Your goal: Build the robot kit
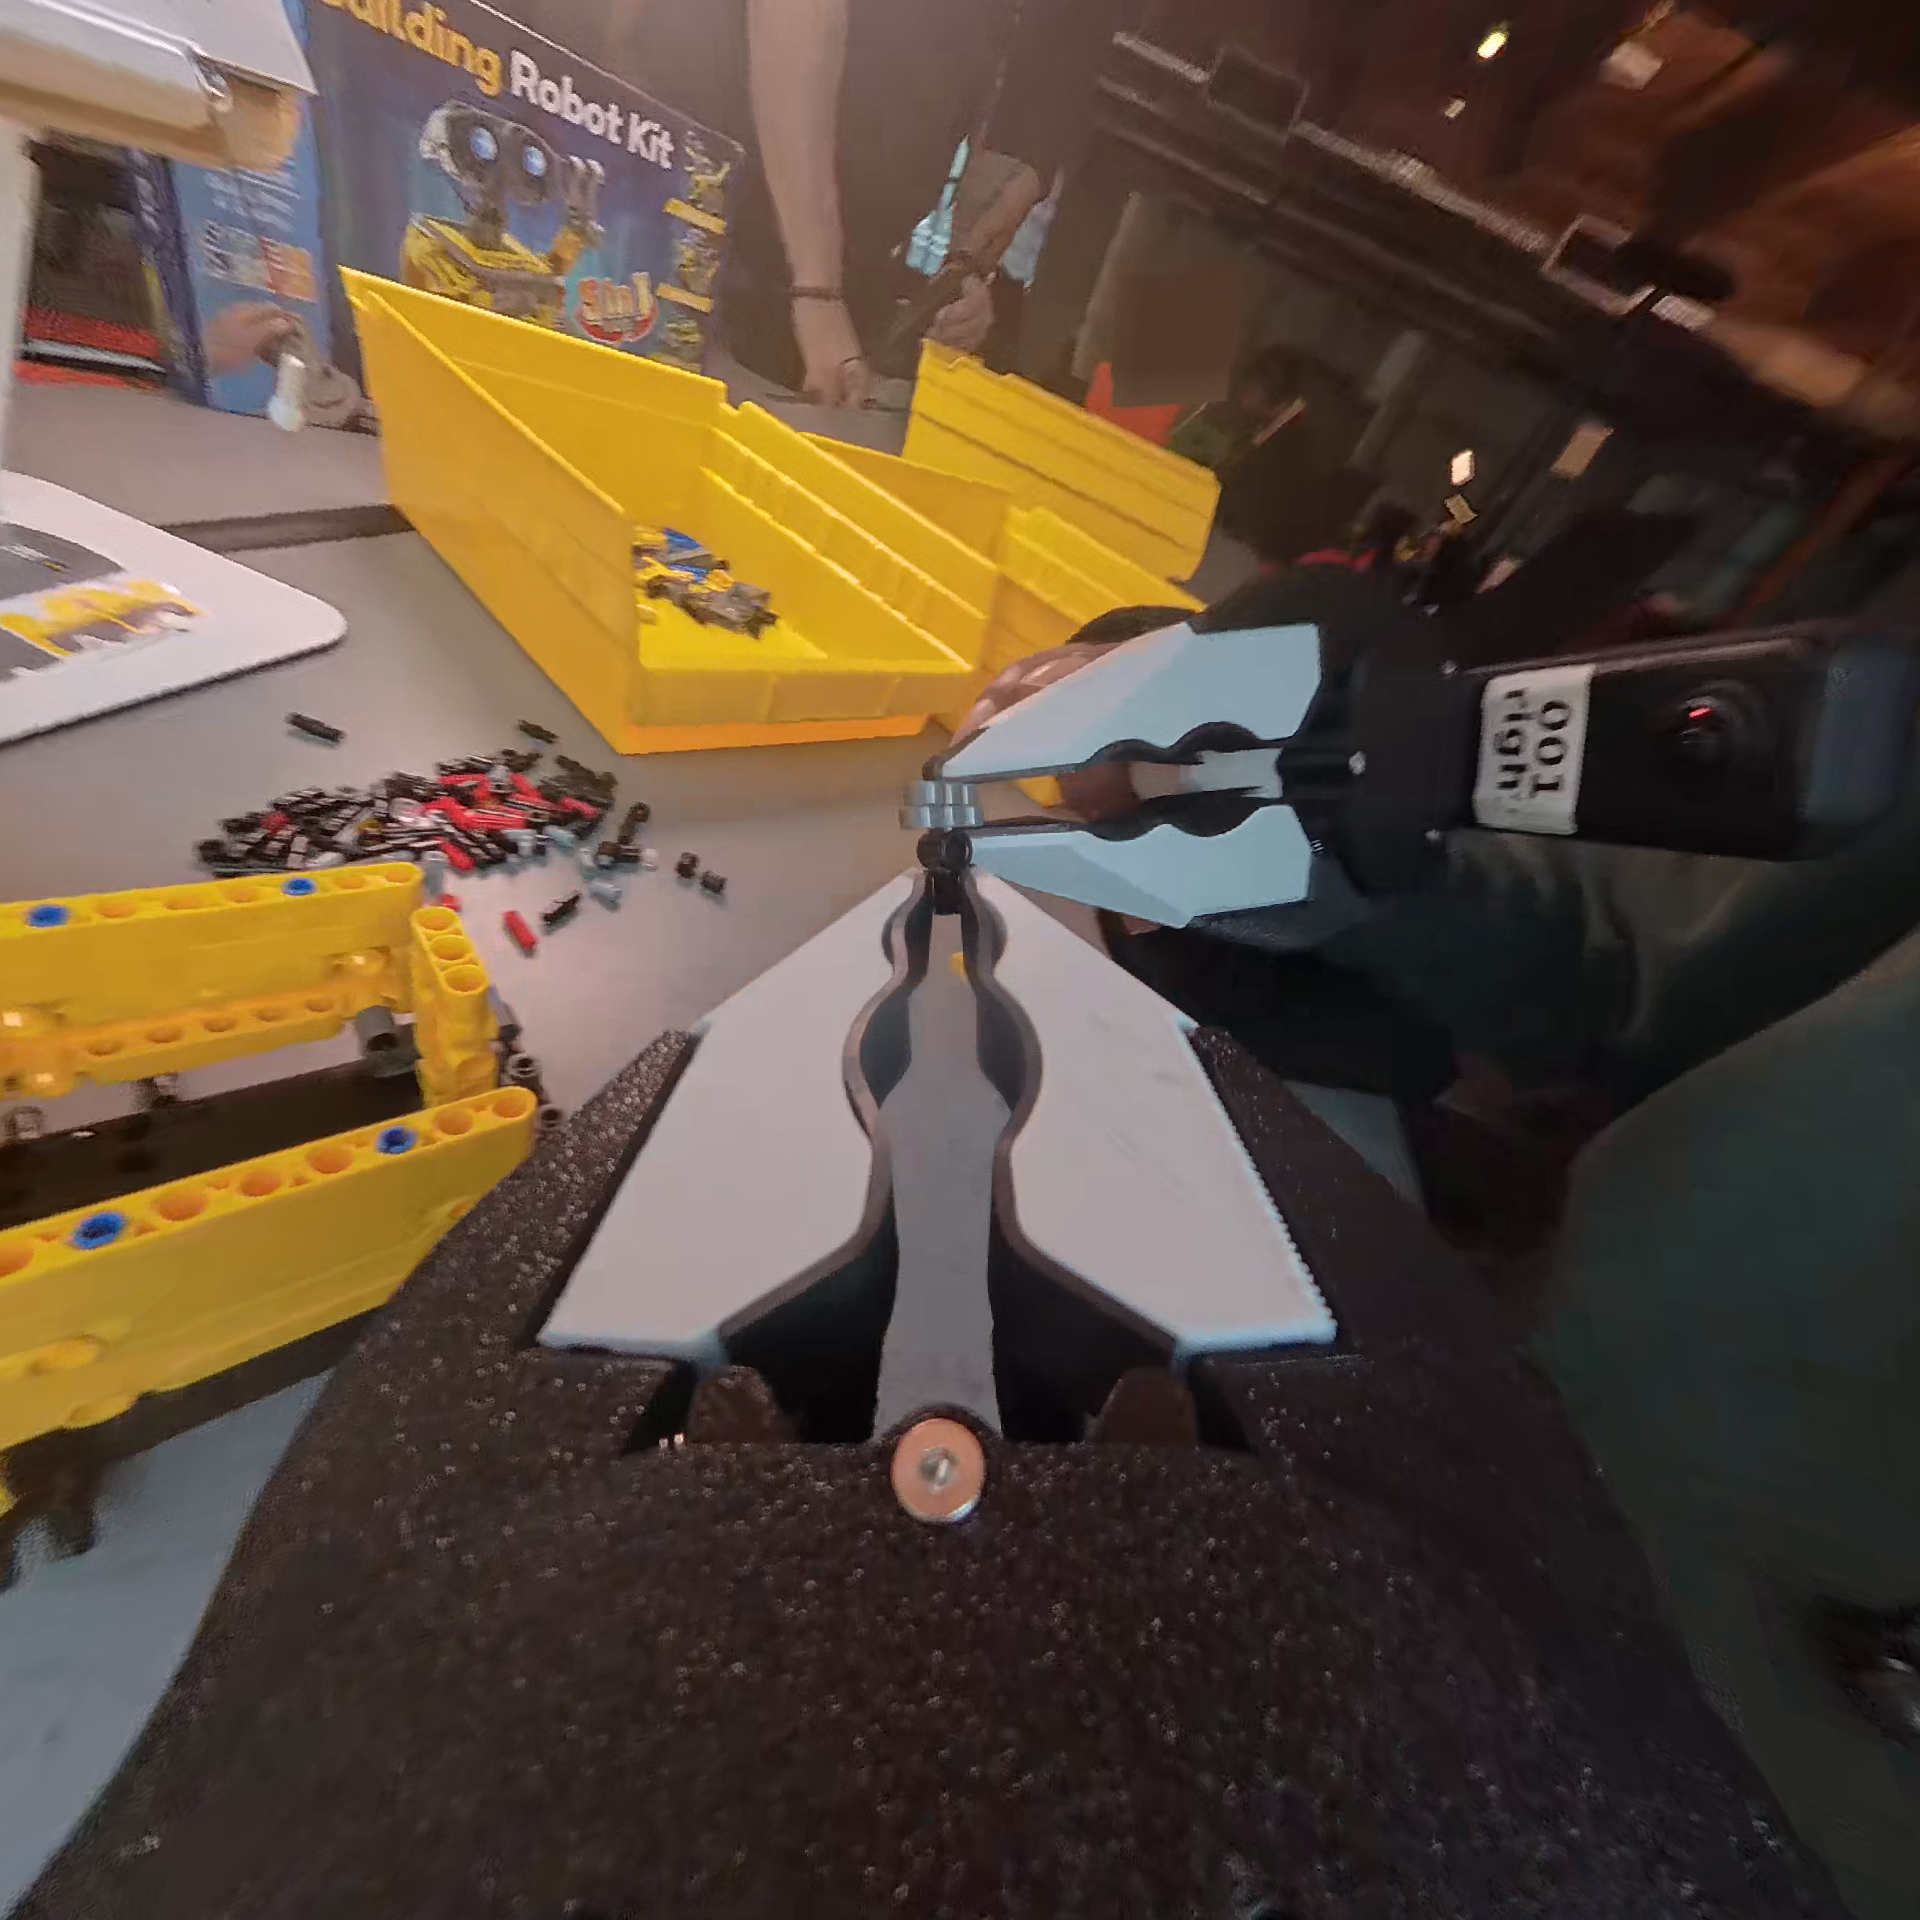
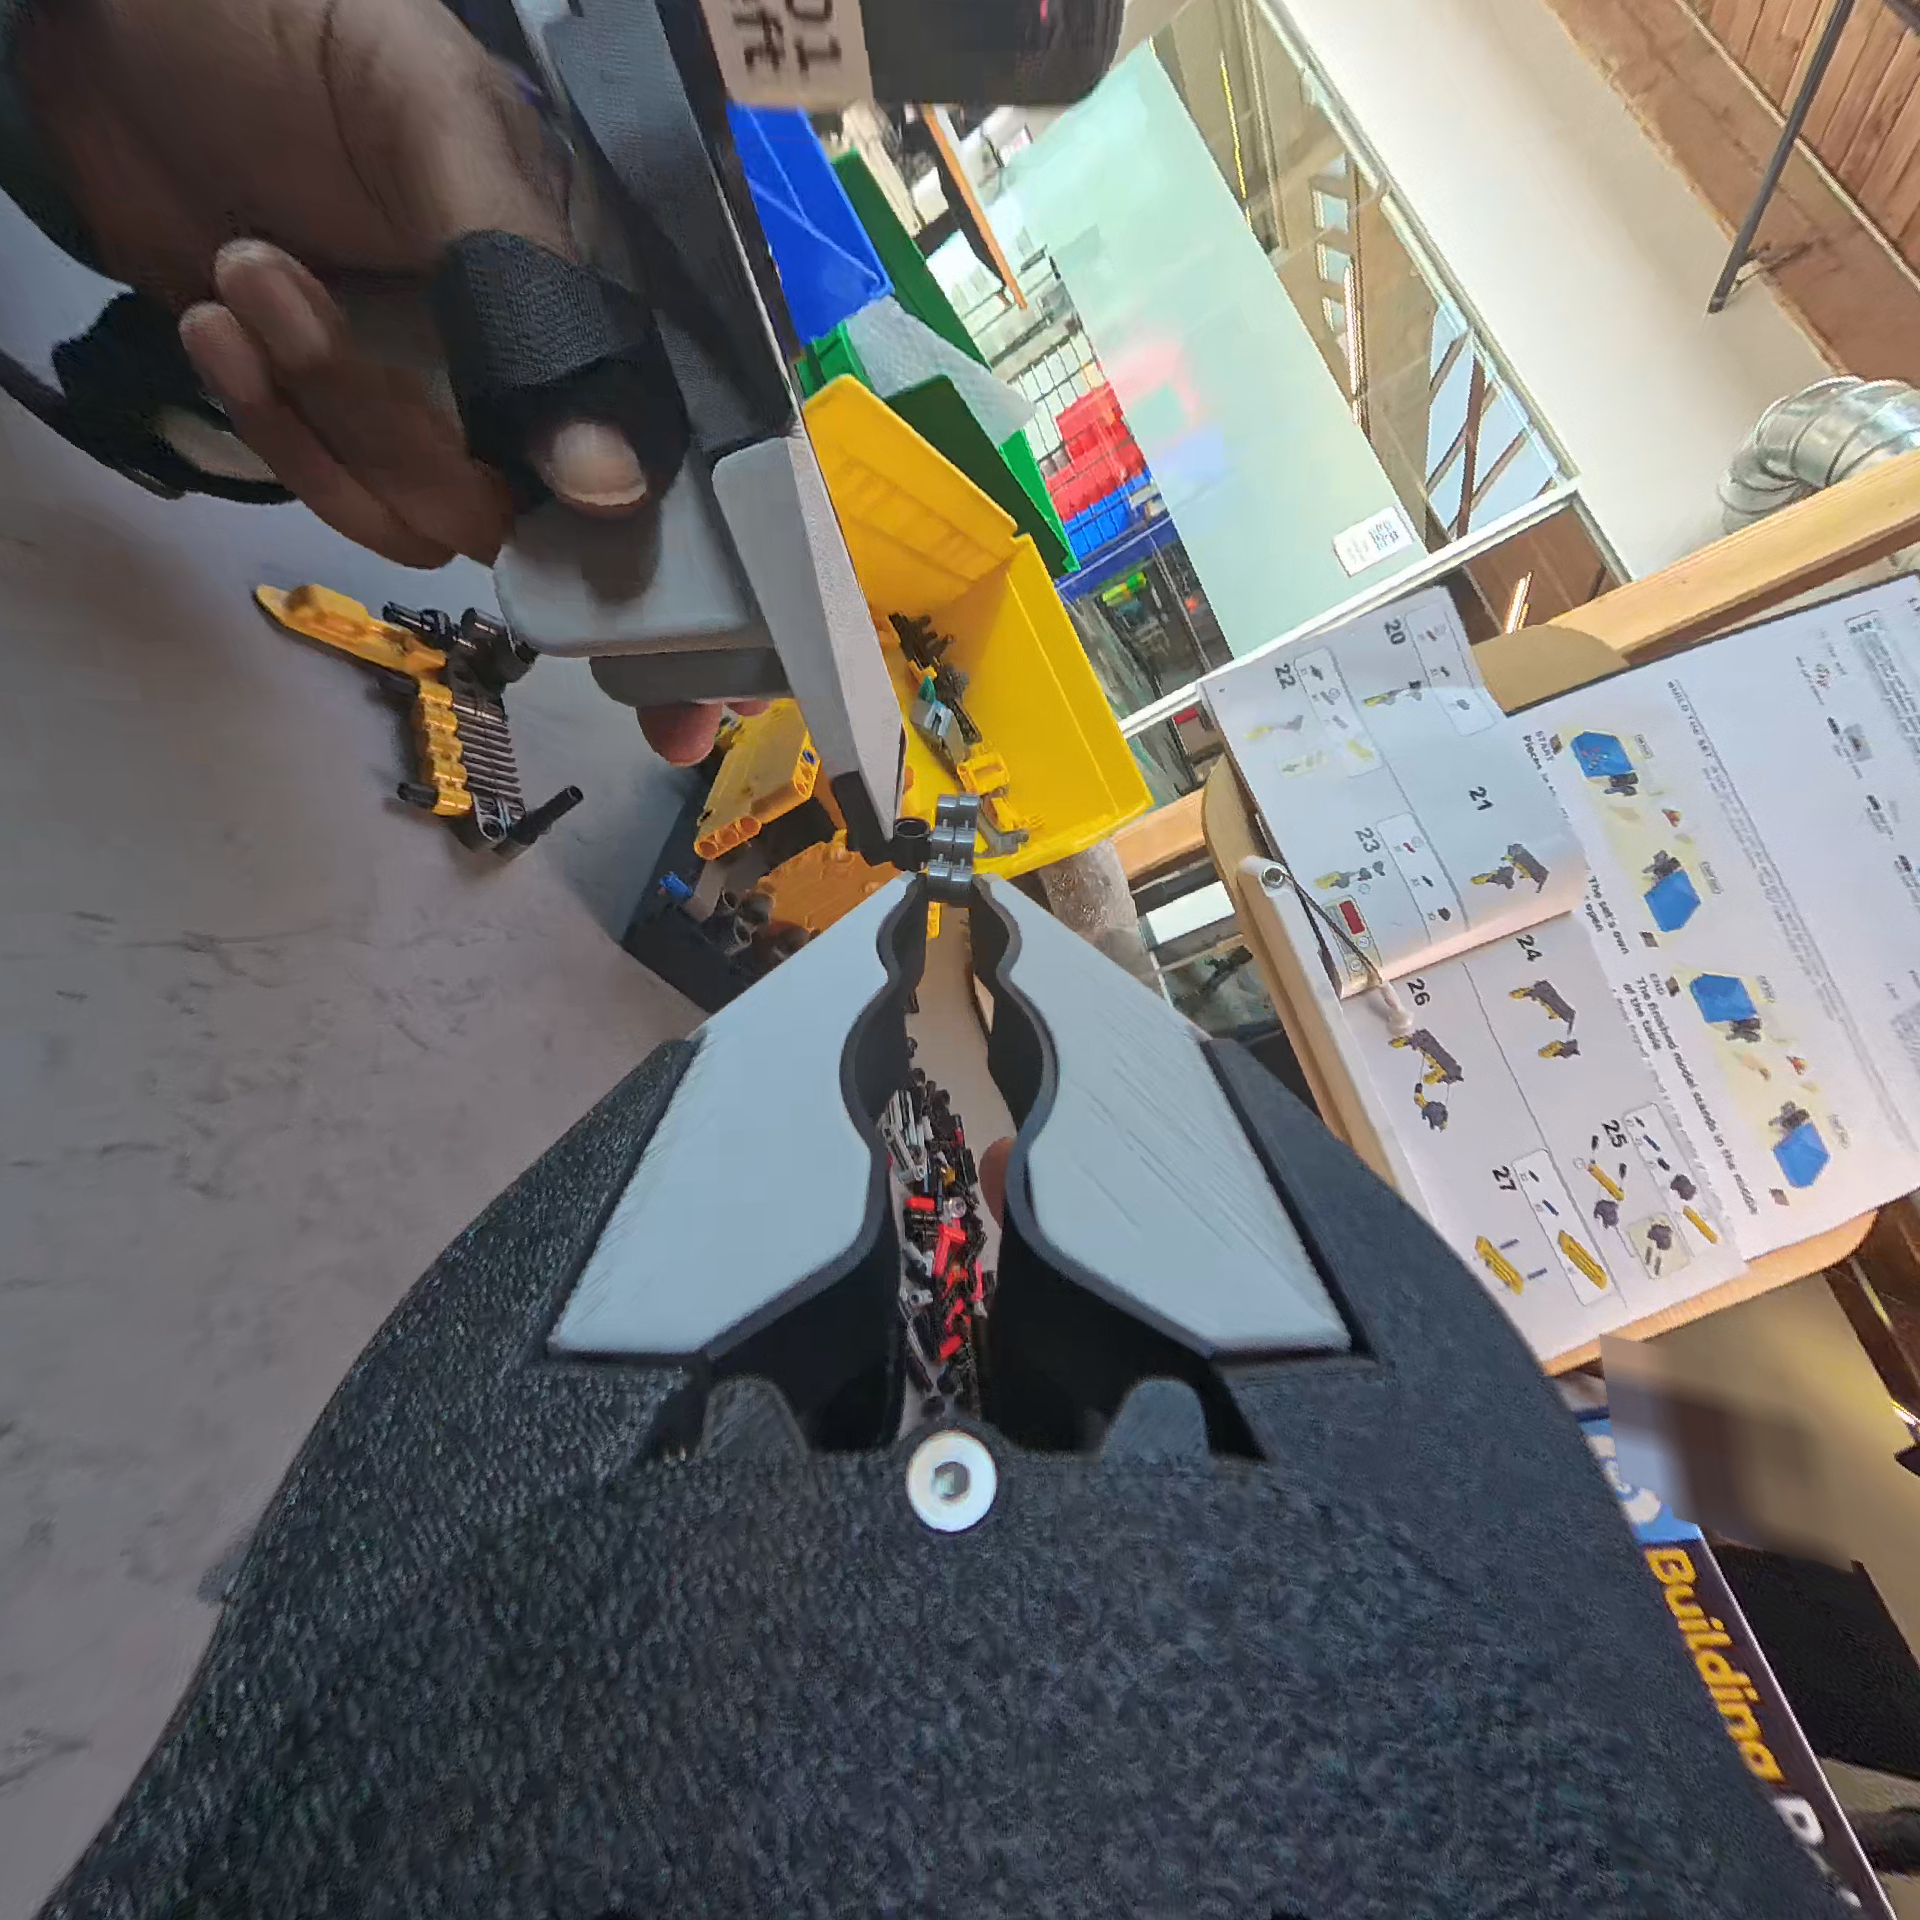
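**Two grippers, tips together over the parts pile**

Kit box [image 1: 540, 197] at the back had printing we'll skip. Our left gripper [image 1: 943, 891] was pinched tight on a tiny black pin [image 1: 943, 854], half hidden. Our right gripper [image 2: 951, 883] was clamped on a small grey connector [image 2: 954, 840], touching that pin. Loose pieces [image 1: 436, 810] lay on the table [image 1: 790, 831], yellow bin [image 1: 727, 582] behind.

On the counter [image 1: 208, 769], a heap of small pieces [image 1: 416, 810] lies before the open bins [image 1: 665, 540], the part-built frame [image 1: 239, 1039] nearer, the kit box [image 1: 540, 208] behind.
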Available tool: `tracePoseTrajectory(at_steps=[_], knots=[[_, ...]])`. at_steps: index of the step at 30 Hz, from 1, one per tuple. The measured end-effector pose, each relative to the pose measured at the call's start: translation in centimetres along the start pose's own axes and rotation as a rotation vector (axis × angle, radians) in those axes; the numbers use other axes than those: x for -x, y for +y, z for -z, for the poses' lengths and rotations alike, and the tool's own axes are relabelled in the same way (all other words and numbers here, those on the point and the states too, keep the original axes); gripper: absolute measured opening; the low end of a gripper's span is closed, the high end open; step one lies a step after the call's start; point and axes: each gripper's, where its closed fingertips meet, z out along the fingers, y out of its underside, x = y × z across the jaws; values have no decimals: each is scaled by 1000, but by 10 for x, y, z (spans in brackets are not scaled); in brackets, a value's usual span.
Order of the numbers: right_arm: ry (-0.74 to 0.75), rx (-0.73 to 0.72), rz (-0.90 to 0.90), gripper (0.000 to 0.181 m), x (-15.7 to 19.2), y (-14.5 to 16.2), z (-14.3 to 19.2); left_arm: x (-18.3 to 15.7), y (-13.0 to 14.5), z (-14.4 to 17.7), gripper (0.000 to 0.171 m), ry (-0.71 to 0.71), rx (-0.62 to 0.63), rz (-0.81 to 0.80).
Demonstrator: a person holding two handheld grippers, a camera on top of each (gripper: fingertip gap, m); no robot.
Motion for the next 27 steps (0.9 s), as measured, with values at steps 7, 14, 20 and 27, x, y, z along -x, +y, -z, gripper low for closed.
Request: tracePoseTrajectory(at_steps=[7,14,20,27], knots=[[54,130,59,6,4,11,-10,21,8,-1,4,-360,107,-399],[41,134,-30,6,7,16,-15,25,10,-2,5,-354,114,-415],[-39,-116,-168,7,1,-9,1,-11,-14,9,15,195,-66,204],[-34,-175,-179,7,-4,-18,9,-20,-15,8,7,311,-66,320]])
